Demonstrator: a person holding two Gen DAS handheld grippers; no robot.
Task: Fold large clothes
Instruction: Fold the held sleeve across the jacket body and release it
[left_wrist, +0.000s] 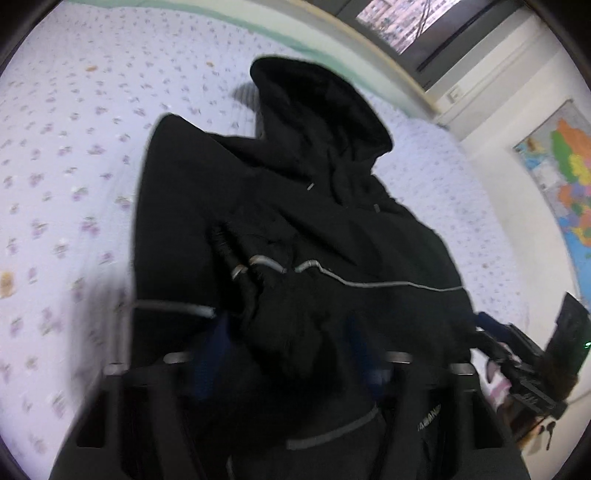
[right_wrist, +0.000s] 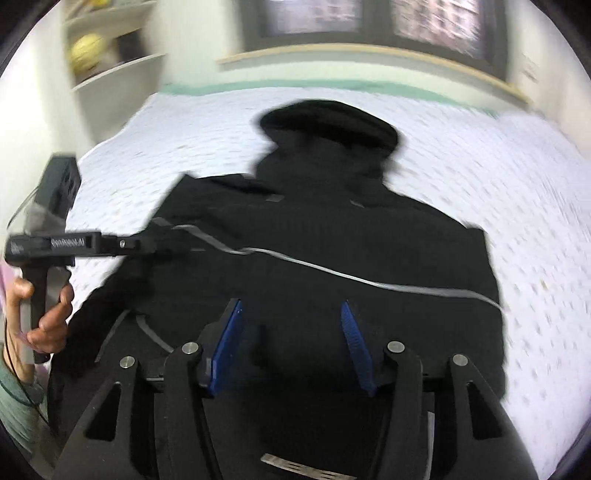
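A large black hooded jacket with thin grey piping lies on the flowered bed sheet, hood toward the far side. It also shows in the right wrist view. My left gripper has its blue pads buried in bunched black fabric near the jacket's lower part and holds it. In the right wrist view the left gripper reaches into the jacket's left side. My right gripper is open, blue pads wide apart, just above the jacket's lower back. It shows at the right edge of the left wrist view.
The bed sheet spreads around the jacket. A window sill and window lie beyond the bed. A white shelf stands at the left. A coloured map hangs on the right wall.
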